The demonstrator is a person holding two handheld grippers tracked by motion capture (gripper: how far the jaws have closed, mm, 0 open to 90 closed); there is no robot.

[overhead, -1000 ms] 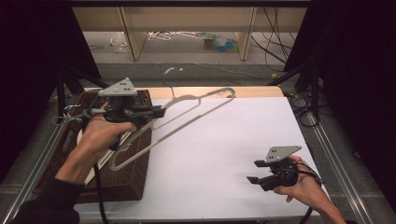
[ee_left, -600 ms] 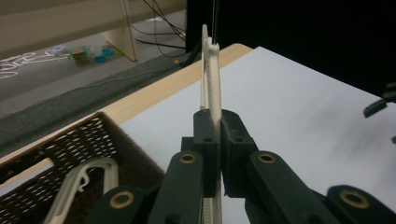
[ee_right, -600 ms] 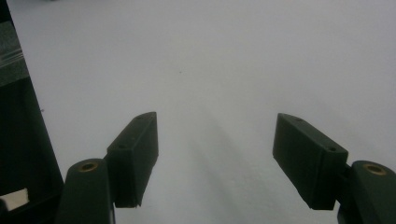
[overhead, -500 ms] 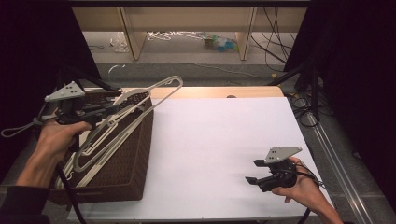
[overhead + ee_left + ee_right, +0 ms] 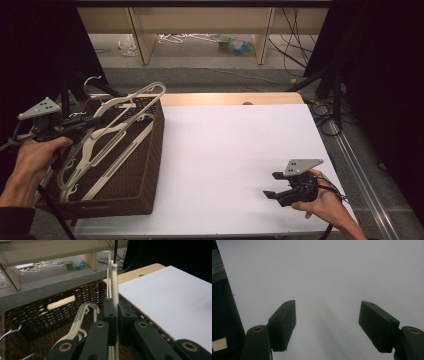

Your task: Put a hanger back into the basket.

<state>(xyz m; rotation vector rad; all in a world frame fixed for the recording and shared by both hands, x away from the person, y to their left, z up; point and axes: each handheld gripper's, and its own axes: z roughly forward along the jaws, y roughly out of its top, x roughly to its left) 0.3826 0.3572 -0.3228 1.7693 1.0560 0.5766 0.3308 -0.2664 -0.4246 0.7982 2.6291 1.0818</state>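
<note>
My left gripper (image 5: 90, 124) is shut on a cream plastic hanger (image 5: 135, 104), holding it tilted over the brown wicker basket (image 5: 152, 150) at the table's left. In the left gripper view, the hanger (image 5: 115, 287) stands edge-on between the closed jaws (image 5: 117, 308), above the basket (image 5: 37, 312). Several more cream hangers (image 5: 95, 160) lie in the basket, and they also appear in the left gripper view (image 5: 81, 320). My right gripper (image 5: 271, 185) rests low at the front right of the white table (image 5: 235, 145). It is open (image 5: 327, 317) and holds nothing.
A wooden strip (image 5: 230, 98) runs along the table's far edge. Beyond it are floor, shelf legs (image 5: 142, 35) and scattered items (image 5: 235, 45). Cables (image 5: 330, 120) hang off the right side. A metal wire hook (image 5: 92, 80) sticks up behind the basket.
My left gripper has carried the hanger leftwards, from over the table's edge to over the basket, and lowered it. The right gripper has stayed put and open.
</note>
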